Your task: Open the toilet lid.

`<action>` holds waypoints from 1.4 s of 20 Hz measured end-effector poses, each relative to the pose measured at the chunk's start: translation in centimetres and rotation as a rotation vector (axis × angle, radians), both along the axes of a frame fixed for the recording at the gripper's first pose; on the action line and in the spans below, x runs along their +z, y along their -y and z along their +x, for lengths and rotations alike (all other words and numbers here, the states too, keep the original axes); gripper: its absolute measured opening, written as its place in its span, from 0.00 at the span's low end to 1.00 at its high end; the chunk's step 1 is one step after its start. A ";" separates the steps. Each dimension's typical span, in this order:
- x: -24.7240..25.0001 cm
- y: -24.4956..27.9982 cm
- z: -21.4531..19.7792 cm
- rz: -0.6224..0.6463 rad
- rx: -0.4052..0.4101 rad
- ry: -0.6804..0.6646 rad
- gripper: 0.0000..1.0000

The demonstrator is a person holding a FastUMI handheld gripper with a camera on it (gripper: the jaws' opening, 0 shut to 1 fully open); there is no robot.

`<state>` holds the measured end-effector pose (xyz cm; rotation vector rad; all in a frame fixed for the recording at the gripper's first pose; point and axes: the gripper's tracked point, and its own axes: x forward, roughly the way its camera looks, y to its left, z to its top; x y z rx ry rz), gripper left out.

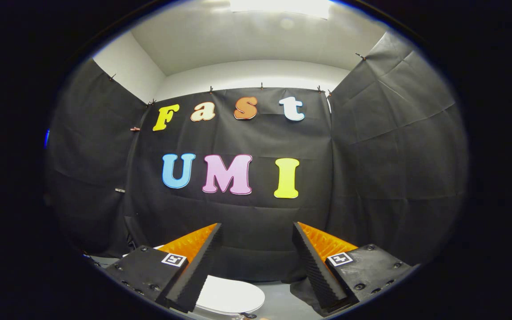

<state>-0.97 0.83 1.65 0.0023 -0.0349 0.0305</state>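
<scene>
The gripper [256, 231] stands wide, its ribbed fingers [200, 266] apart and holding nothing. Low between them, closer to the left finger, lies the white toilet lid [231, 295], smooth, oval and seemingly still down, though partly hidden.

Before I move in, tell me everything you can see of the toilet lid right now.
The toilet lid is white, smooth and glossy, plastic by the look, with a rounded outline. It lies flat and shut, its stacked edge showing along the near rim. It sits low, below and between the fingers of the open gripper, partly hidden behind the left finger. Nothing touches it; the fingers hang above it. Its hinge cannot be seen.
</scene>
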 end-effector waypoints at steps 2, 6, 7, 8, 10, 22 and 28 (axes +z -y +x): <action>0.0 -0.5 -0.1 0.005 0.018 -0.003 0.99; 0.2 -1.0 0.0 0.005 0.027 -0.001 0.99; 0.0 -1.1 -0.1 0.008 0.031 -0.003 0.99; -0.3 -1.4 0.0 0.012 0.038 -0.011 0.99; -0.9 -1.9 0.2 0.019 0.051 -0.032 0.99; -2.1 -2.4 1.0 0.000 -0.001 -0.069 0.99; -4.7 -2.0 2.7 0.101 -0.030 -0.111 0.99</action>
